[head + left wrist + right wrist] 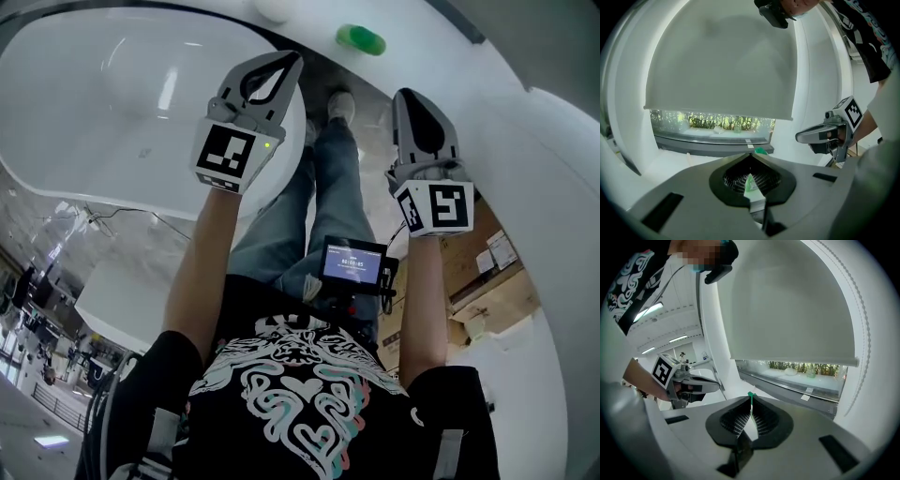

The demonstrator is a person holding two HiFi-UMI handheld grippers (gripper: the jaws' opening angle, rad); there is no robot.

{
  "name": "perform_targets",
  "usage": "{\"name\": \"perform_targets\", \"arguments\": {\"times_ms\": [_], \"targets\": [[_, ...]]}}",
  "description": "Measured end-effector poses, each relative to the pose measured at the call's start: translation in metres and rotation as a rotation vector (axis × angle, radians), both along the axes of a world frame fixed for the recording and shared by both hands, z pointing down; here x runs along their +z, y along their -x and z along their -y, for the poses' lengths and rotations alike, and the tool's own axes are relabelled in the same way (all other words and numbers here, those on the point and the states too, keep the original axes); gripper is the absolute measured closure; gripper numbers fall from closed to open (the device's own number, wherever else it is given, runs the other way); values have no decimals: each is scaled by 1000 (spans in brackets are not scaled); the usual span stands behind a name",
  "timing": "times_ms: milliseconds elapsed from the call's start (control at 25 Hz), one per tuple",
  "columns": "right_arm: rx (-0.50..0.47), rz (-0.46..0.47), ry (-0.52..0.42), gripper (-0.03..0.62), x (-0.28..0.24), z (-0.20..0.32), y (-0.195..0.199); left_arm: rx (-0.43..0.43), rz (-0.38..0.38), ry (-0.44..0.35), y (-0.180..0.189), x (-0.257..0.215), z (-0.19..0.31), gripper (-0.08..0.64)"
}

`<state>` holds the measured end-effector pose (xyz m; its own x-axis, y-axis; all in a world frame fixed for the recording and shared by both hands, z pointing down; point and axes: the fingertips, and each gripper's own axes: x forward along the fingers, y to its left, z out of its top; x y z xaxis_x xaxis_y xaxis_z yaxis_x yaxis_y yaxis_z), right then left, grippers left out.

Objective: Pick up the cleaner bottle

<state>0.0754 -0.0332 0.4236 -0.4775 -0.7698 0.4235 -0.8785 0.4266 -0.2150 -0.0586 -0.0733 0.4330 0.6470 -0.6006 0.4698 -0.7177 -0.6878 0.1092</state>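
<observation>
Left gripper (289, 62) and right gripper (408, 98): jaws fully closed, nothing between them. Green shape ahead of both jaw tips, probably the cleaner bottle (360, 39), sits untouched. Opening, reach and grasp all remain.

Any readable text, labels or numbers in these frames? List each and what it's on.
Nothing legible.
Device screen: light digits, too blurred to read.
Cardboard box label: too small to read.
Sill tags: too small to read.
Marker cubes: black-and-white square patterns only, no words.
</observation>
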Motion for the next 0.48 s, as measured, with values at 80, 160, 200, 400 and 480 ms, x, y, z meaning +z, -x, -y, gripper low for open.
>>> {"name": "perform_targets", "arguments": {"times_ms": [80, 160, 200, 400, 480], "targets": [[-6, 0, 9, 565, 9, -2, 2, 3, 7, 4, 0, 7, -1, 546], [-13, -5, 18, 565, 17, -3, 2, 11, 7, 7, -2, 15, -1, 546], [-15, -7, 22, 565, 22, -2, 2, 18, 0, 10, -3, 19, -1, 546], [-20, -9, 32, 563, 44, 1, 0, 83, -11, 17, -13, 38, 0, 546], [-27, -10, 40, 563, 54, 2, 0, 101, -45, -11, -17, 42, 2, 546]]}}
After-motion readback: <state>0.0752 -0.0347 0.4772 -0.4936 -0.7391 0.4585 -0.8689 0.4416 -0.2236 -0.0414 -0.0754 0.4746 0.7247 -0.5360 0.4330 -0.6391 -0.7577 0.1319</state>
